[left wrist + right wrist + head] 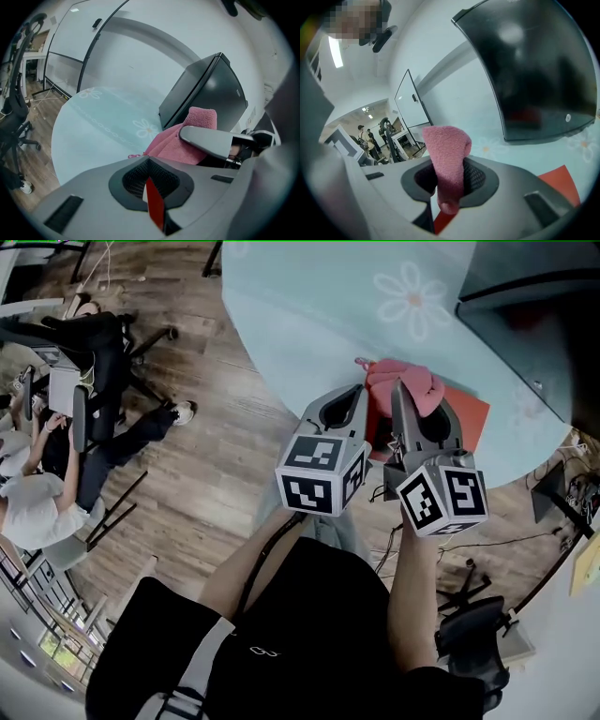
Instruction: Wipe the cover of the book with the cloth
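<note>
Nearest the lens, the left gripper [360, 395] [153, 199] is seen clenched on a thin red edge of the book [468, 412] [155, 208] [560, 183], its marker cube turned upward. Just beside it, the right gripper [397, 392] [447, 199] is clamped on the pink cloth [406, 382] [172, 140] [448, 157], which is bunched over the book's near end. The book is laid flat on the pale blue table [309, 324] close to its rim, near a black panel [534, 70].
</note>
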